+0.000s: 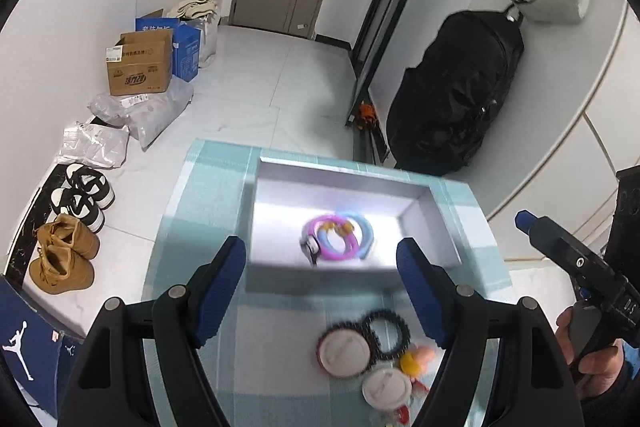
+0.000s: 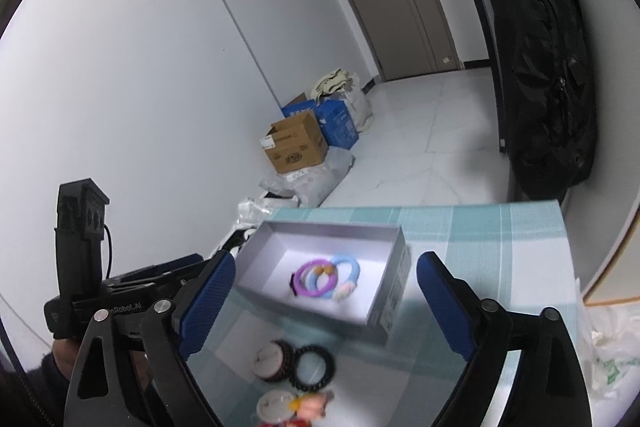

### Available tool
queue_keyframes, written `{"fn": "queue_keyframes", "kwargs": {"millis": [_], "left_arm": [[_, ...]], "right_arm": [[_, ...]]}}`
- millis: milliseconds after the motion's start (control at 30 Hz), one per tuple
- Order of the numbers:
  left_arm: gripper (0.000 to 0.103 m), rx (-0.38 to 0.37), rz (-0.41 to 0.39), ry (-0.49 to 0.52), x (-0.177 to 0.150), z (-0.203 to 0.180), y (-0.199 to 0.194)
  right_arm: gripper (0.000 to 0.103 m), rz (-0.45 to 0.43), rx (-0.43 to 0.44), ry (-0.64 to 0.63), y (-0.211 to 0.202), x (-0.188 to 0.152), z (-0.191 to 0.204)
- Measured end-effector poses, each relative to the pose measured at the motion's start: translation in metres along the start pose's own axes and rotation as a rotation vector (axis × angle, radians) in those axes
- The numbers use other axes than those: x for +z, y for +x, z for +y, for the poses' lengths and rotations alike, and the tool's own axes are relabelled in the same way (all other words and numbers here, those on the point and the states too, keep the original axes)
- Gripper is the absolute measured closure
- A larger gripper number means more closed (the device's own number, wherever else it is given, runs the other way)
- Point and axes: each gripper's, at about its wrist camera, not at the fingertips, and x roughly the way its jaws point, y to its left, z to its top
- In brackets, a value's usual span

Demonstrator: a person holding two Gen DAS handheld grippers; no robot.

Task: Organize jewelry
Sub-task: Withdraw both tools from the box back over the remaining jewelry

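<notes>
While both tools are being held above the desk, nothing is being gripped. The left tool and right tool are being kept wide open. Pink and blue bracelets are being held in the grey box.

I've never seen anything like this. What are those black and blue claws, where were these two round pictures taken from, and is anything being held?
There is no robot here: a person holds a hand tool with two blue-padded fingers in each hand. A wide-angle camera on each tool looks out along its fingers, so each picture is one tool's own view. The left gripper and the right gripper both stand open with nothing between the pads. On the checked tablecloth sits a grey box holding pink and blue bracelets. In front of it, outside the box, lie a black coiled ring, round white-topped pieces and other small colourful bits, too blurred to name.
</notes>
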Motion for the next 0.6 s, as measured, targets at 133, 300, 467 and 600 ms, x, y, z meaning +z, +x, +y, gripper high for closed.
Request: {"fn": "queue_keyframes", "kwargs": {"millis": [133, 300, 467, 600], "left_arm": [[0.029, -0.001, 0.023, 0.001, -0.016, -0.005, -0.006], [0.029, -0.007, 0.062, -0.004, -0.036, -0.011, -0.010], [0.028, 0.002, 0.103, -0.007, -0.051, -0.016, -0.012], [0.028, -0.009, 0.140, -0.015, -0.064, -0.017, -0.012]], "right_arm": [[0.007, 0.030, -0.022, 0.005, -0.008, -0.016, -0.001], [0.004, 0.060, -0.038, 0.003, -0.016, -0.033, 0.002], [0.003, 0.088, -0.048, -0.010, -0.024, -0.049, 0.006], [0.001, 0.103, -0.056, 0.003, -0.030, -0.058, 0.006]]}}
